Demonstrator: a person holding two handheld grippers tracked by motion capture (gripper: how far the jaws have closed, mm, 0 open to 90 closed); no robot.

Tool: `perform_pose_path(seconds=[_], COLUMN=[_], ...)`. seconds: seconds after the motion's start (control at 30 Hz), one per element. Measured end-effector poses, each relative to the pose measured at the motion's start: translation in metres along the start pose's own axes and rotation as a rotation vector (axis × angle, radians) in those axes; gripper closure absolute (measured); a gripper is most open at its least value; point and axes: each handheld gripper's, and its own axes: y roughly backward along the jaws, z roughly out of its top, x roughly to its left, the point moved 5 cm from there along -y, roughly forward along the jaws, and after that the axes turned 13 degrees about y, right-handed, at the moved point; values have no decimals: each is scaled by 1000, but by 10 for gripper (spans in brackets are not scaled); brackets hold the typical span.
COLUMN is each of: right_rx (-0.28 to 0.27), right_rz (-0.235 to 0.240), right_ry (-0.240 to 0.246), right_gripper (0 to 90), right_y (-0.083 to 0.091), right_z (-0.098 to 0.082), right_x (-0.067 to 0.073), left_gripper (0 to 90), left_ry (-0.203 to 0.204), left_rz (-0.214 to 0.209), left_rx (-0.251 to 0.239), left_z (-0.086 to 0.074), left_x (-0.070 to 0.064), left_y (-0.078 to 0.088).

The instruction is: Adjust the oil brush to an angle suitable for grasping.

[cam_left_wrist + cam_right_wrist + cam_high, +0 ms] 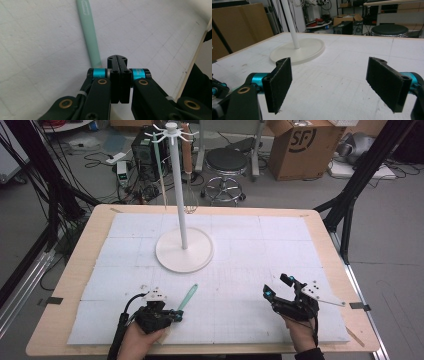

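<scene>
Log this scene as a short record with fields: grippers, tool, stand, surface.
left gripper: jaws shut, at the near end of the mint tool; whether it grips it cannot be told
right gripper: jaws open, nothing between them
mint tool: long, flat on the mat
stand: white, upright, round base; a whisk and a long pale utensil hang from its hooks
mat: white, gridded, on a wooden table

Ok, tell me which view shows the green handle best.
The left gripper view: the green handle runs long and sharp across the white mat, ending beside the shut jaws of the left gripper. The high view shows it small, slanting up from that gripper toward the stand. The right gripper view looks toward the stand instead.
</scene>
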Motion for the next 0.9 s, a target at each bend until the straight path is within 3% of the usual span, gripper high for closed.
perform_pose_path(seconds=[0.43, 0.63, 0.9], right_rx=[3, 1, -2], right_rz=[43, 41, 29], right_ry=[10, 7, 5], right_gripper=[204, 204, 204], right_y=[-19, -19, -15], right_z=[3, 4, 3], right_x=[8, 8, 5], left_gripper=[897, 897, 897], left_ry=[-11, -39, 5], left_rz=[12, 45, 47], left_rx=[-5, -12, -30], left_z=[-9, -8, -1], left_x=[-1, 0, 14], left_y=[6, 7, 11])
